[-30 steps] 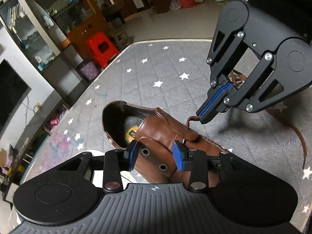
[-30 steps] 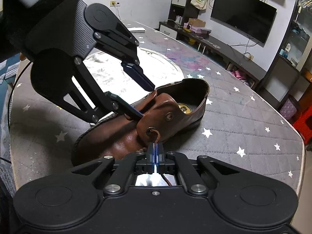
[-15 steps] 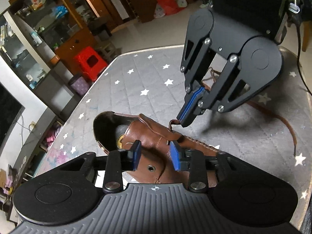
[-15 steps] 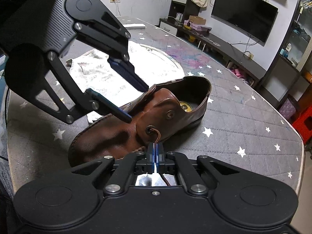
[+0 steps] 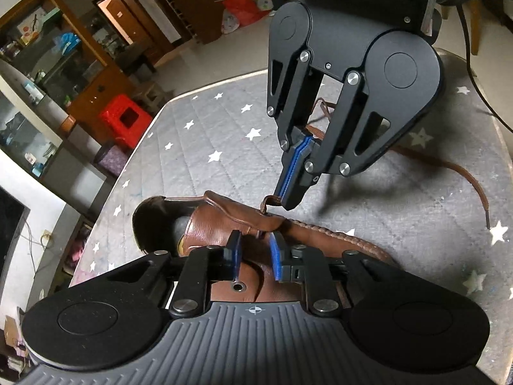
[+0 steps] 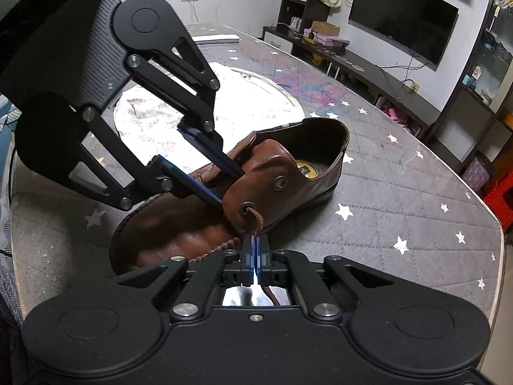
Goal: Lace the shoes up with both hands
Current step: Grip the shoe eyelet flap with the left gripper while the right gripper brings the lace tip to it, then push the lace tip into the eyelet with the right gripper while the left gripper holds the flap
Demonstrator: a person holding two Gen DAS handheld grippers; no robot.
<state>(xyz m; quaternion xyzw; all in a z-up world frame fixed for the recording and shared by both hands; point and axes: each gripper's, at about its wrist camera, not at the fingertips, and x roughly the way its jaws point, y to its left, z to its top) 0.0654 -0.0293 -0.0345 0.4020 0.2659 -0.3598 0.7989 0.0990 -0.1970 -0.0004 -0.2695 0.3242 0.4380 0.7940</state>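
Shoe (image 6: 198,234) on quilted mat (image 6: 400,199); gold-labelled insole (image 6: 306,170) inside.

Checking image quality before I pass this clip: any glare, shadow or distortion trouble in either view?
Left wrist view: fisheye bends the grey star-patterned quilted table cover; the right gripper casts a soft shadow; brown leather shoe sharp. Right wrist view: the white cloth is blown out; brown lace sharp.

Both wrist cameras look steeply down, close over the brown leather shoe (image 5: 256,224) on the star-patterned mat (image 5: 208,134). The left view faces it from the side toward the glass cabinets; the right view (image 6: 288,173) faces oppositely, toward the television (image 6: 404,16). Both share the shoe and mat.
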